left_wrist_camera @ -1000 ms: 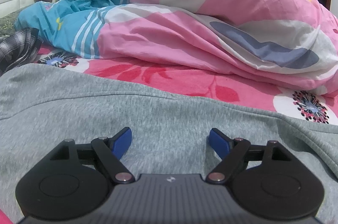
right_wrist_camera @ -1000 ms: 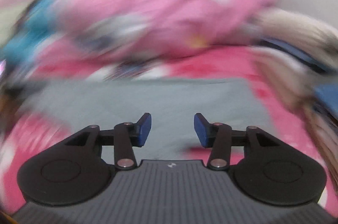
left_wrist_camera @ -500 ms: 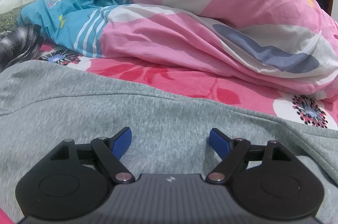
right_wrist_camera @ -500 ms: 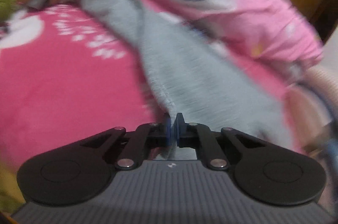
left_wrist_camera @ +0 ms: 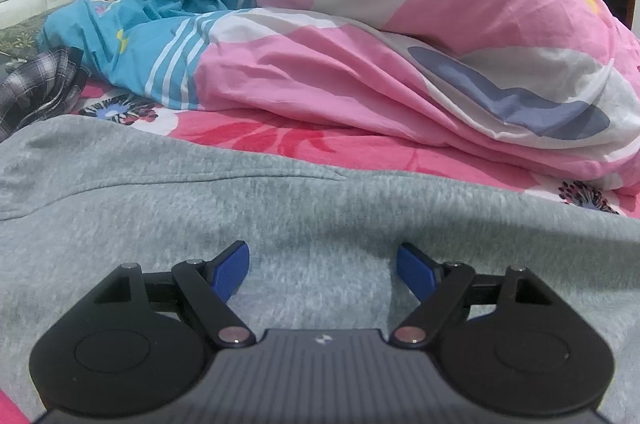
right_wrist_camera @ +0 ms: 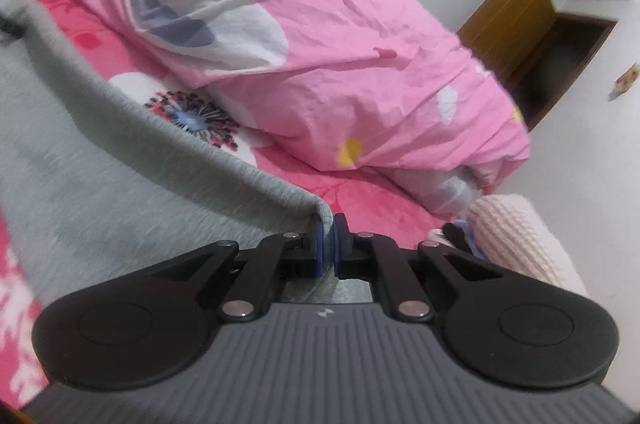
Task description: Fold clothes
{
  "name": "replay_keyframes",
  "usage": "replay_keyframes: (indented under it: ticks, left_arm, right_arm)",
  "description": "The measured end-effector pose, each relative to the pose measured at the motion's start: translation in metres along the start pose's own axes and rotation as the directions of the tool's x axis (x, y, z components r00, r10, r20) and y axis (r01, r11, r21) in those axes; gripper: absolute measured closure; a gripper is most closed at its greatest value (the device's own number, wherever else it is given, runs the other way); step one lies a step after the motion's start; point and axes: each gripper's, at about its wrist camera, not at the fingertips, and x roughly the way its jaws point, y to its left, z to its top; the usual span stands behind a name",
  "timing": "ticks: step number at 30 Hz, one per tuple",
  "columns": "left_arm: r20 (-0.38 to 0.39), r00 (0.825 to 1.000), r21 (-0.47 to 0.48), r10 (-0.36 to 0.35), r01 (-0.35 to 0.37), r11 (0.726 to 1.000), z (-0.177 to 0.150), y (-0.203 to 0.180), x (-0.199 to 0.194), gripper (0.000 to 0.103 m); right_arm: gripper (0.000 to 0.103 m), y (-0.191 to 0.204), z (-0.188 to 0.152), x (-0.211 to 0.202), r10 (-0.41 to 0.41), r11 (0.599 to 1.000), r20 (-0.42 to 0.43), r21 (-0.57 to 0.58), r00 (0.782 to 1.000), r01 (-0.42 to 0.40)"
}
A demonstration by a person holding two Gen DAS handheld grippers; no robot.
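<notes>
Right claw is clamped on the edge of the grey garment; a thin fold of the grey cloth sits between its blue pads, which are pressed nearly together. From this grip the cloth runs away to the left of the claw and up, with its hem lifted off the bed sheet, so the pink sheet with flowers shows beyond the raised edge. Ahead of this claw lies a big pink duvet, bunched in a heap on the bed. Just to the right of the claw there is a pale knitted item, and behind it a white wall with a wooden door.

Left claw has its jaws wide apart and nothing is between them. It hovers low over the grey garment, which spreads flat under it and to both sides. Whether the blue pads touch the cloth, I cannot tell. Beyond the far edge of the garment the pink bed sheet is visible, then the same duvet, pink on the right and blue on the left. Far to the left of this claw lies a checked cloth.
</notes>
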Motion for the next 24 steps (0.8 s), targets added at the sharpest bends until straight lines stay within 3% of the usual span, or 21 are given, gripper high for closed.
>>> replay_keyframes:
  ticks: [6,12,18,23,24]
  left_arm:
    - [-0.001,1.0,0.009,0.009,-0.009,1.0,0.0,-0.002,0.002,0.02]
    - [0.002,1.0,0.015,0.013,-0.013,1.0,-0.001,-0.002,0.001,0.02]
    - [0.001,1.0,0.016,0.014,-0.014,1.0,-0.001,-0.003,0.002,0.019]
    - [-0.003,1.0,0.027,0.016,-0.016,1.0,-0.002,-0.004,0.003,0.016]
    - [-0.003,1.0,0.03,0.017,-0.017,0.999,-0.002,-0.005,0.003,0.016]
  right_arm:
    - [0.1,-0.014,-0.002,0.067,0.102,0.992,-0.086,0.083,0.991,-0.095]
    - [0.1,-0.018,-0.023,0.099,0.166,0.969,-0.094,0.2,0.982,-0.145]
    - [0.1,-0.019,-0.023,0.119,0.199,0.953,-0.083,0.248,0.976,-0.173]
    - [0.098,-0.013,-0.034,0.155,0.277,0.924,-0.147,0.311,0.949,-0.222]
    - [0.094,-0.011,-0.038,0.163,0.292,0.919,-0.167,0.321,0.942,-0.228]
